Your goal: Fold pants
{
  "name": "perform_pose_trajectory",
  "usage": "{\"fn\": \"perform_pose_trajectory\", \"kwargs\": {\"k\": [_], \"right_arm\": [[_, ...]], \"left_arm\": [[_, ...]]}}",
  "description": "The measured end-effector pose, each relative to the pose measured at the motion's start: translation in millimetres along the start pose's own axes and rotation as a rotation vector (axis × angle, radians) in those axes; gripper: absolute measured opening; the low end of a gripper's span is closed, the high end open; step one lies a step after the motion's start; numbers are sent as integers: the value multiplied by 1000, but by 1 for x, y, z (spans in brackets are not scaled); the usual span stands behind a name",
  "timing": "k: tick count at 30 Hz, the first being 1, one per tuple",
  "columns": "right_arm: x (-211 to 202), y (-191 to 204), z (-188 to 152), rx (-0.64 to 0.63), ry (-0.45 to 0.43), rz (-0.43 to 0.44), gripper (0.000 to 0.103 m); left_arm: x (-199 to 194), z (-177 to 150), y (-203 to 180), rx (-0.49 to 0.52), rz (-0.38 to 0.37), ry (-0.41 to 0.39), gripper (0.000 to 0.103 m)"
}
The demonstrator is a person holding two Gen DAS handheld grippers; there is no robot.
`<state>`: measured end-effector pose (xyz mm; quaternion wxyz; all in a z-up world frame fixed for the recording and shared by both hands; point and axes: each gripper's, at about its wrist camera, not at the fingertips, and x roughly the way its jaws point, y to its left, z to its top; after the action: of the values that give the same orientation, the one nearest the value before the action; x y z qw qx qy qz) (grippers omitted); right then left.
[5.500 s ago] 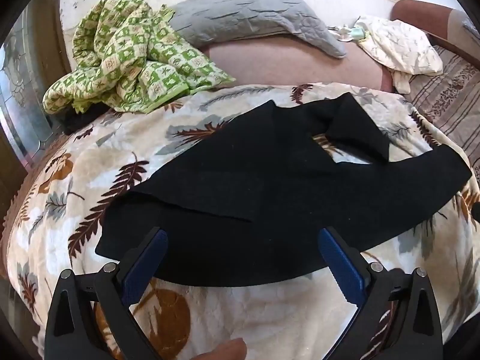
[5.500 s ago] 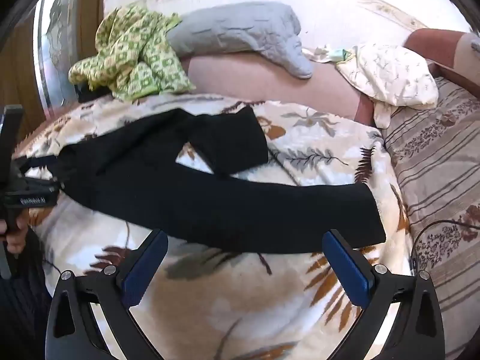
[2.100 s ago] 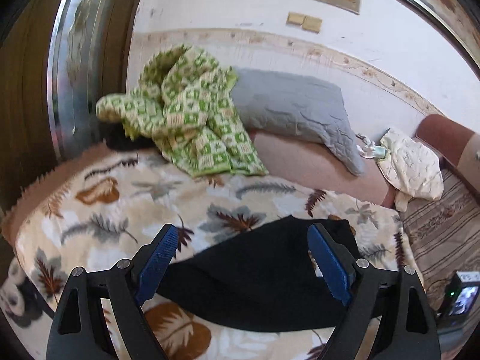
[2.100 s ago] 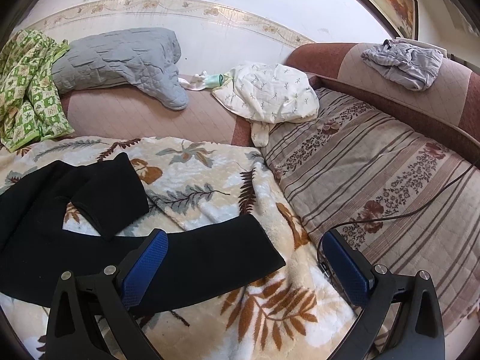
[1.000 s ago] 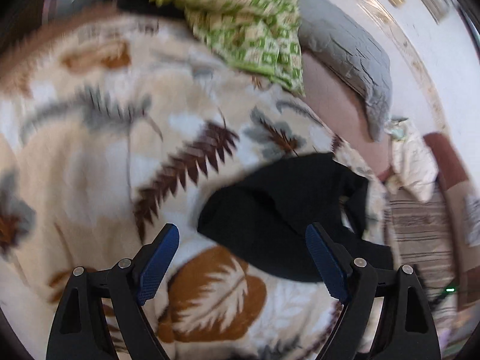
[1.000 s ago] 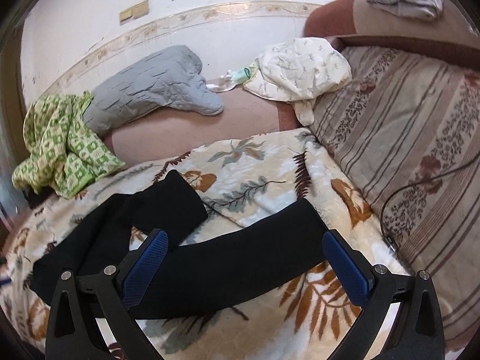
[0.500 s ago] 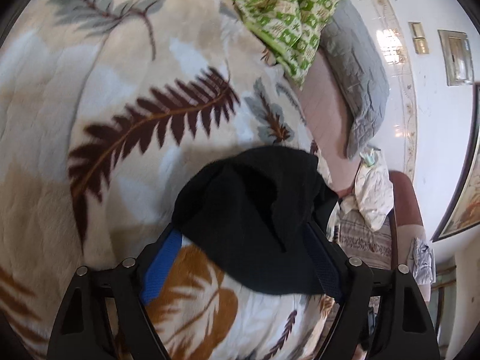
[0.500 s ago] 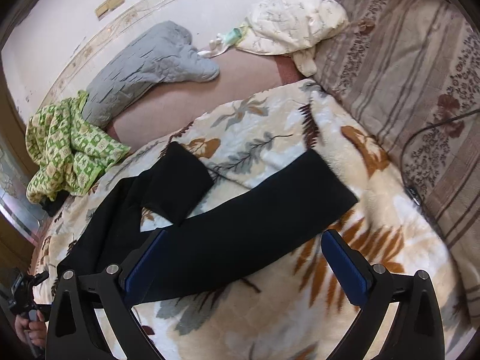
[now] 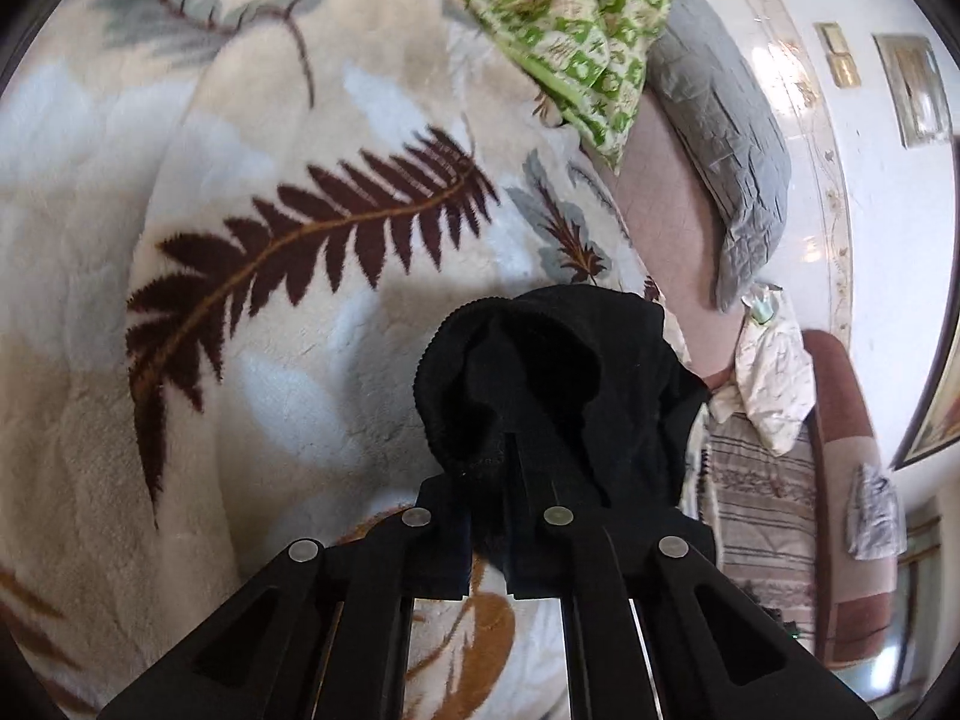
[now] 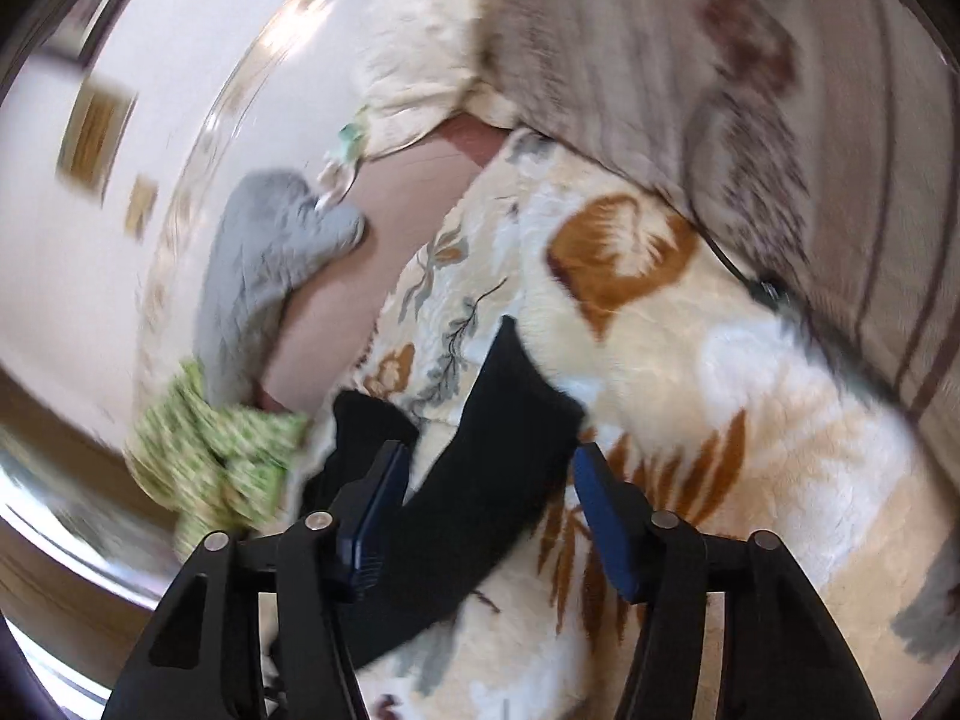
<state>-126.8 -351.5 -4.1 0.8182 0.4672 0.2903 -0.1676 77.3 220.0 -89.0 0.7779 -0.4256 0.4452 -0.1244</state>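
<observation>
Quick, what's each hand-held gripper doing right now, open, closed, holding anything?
Left hand-held gripper: shut on the bunched end of the black pants.
Right hand-held gripper: jaws closing around a pant leg, pads not yet pressing it.

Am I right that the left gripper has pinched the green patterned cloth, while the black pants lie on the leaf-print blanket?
Not quite. The left gripper has pinched the black pants, not the green patterned cloth, which lies untouched further back. The left wrist view shows black fabric bunched between its closed fingers. The pants do lie on the leaf-print blanket.
</observation>
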Motion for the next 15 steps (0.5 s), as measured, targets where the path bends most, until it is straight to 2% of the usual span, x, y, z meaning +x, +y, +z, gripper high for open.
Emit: {"fn": "perform_pose_trajectory", "kwargs": {"k": [6, 9, 12, 13, 14, 15], "right_arm": [[24, -23, 10, 129, 90, 126, 51], [31, -22, 13, 105, 63, 25, 49], [46, -23, 14, 111, 78, 15, 48], [53, -21, 14, 97, 95, 14, 45], [59, -19, 14, 76, 110, 3, 28], [64, -16, 14, 44, 119, -24, 4]], "left_arm": [[-19, -28, -19, 95, 95, -70, 4], [-24, -37, -25, 102, 107, -81, 5], [-29, -43, -21, 77, 110, -85, 5], [-31, -44, -19, 67, 109, -85, 4], [-33, -45, -17, 55, 107, -86, 4], [-35, -47, -16, 47, 102, -87, 4]]}}
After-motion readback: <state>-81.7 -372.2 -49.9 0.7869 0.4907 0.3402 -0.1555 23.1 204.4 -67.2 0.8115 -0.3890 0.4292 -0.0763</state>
